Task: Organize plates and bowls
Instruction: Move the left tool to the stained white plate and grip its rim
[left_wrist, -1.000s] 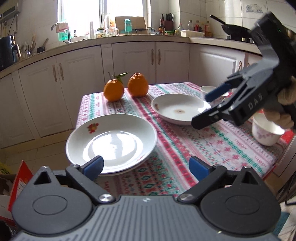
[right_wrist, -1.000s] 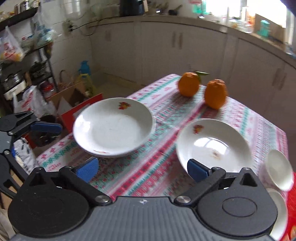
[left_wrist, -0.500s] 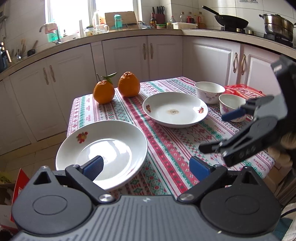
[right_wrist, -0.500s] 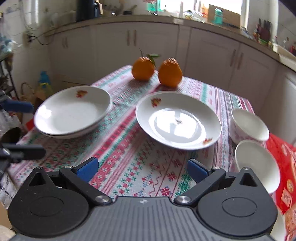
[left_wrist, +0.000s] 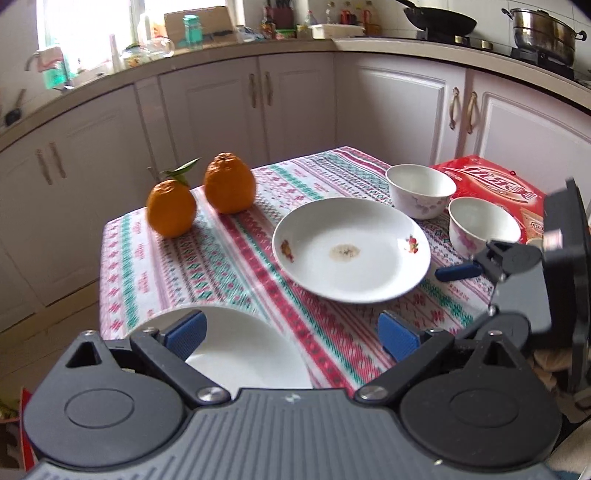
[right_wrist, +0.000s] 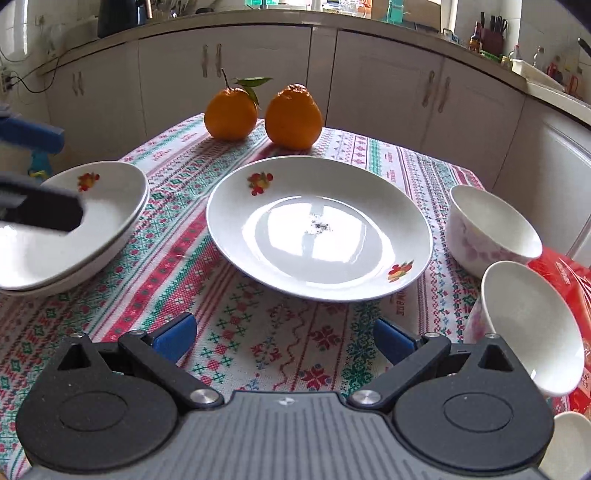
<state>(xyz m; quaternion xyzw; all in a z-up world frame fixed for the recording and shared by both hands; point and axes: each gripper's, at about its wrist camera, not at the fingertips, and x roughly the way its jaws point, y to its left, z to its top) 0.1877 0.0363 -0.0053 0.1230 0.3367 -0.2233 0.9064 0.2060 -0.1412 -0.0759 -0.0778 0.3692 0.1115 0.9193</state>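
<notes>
A white plate (right_wrist: 319, 229) with small fruit prints and a dark speck at its centre sits mid-frame on a patterned tablecloth (right_wrist: 236, 332). Two stacked plates (right_wrist: 70, 236) lie at left, two floral bowls (right_wrist: 491, 229) at right. Both the left gripper (left_wrist: 291, 332) and right gripper (right_wrist: 282, 338) are spread, empty. No writing is legible.

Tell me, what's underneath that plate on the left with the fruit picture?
Under the left plate sits a second plate; only its rim peeks out below. Both rest on the patterned tablecloth. Whether anything else lies beneath the stack is hidden.
</notes>
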